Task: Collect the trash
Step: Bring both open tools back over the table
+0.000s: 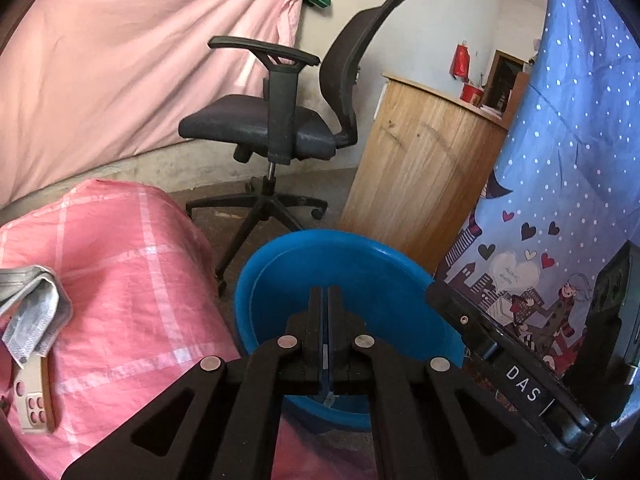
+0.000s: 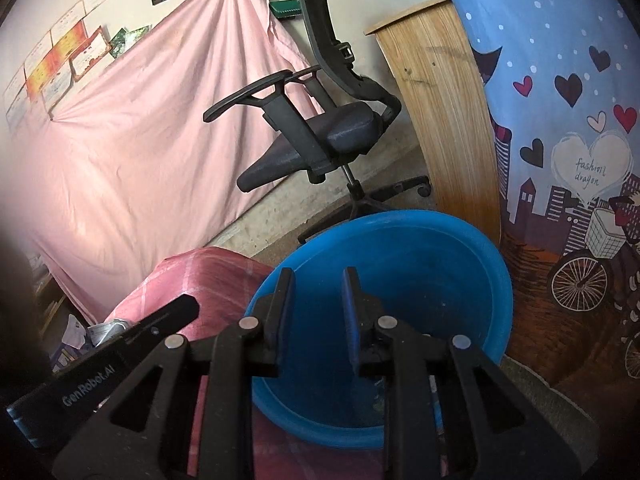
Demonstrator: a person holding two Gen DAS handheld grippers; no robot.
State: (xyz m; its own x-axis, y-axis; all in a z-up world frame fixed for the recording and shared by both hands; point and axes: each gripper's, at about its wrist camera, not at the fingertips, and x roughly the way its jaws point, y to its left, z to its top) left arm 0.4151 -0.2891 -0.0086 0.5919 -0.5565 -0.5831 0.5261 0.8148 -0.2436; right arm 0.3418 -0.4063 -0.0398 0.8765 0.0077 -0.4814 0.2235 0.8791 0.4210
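A blue plastic basin [image 1: 360, 272] stands on the floor; it also shows in the right wrist view [image 2: 432, 264]. My left gripper [image 1: 327, 292] is shut with nothing between its fingers and hangs over the basin. My right gripper [image 2: 318, 276] is open and empty, also over the basin, and its body shows in the left wrist view [image 1: 512, 376]. Small scraps lie at the basin's bottom [image 2: 378, 402], mostly hidden by my fingers. A crumpled grey-white wrapper [image 1: 34, 312] lies on the pink checked cloth [image 1: 132, 280] at the left.
A black office chair [image 1: 280, 128] stands behind the basin. A wooden cabinet [image 1: 424, 176] is to the right of it. A blue patterned curtain [image 1: 560, 160] hangs at the right. A pink sheet [image 1: 120, 60] covers the wall. A beige strap [image 1: 32, 396] lies near the wrapper.
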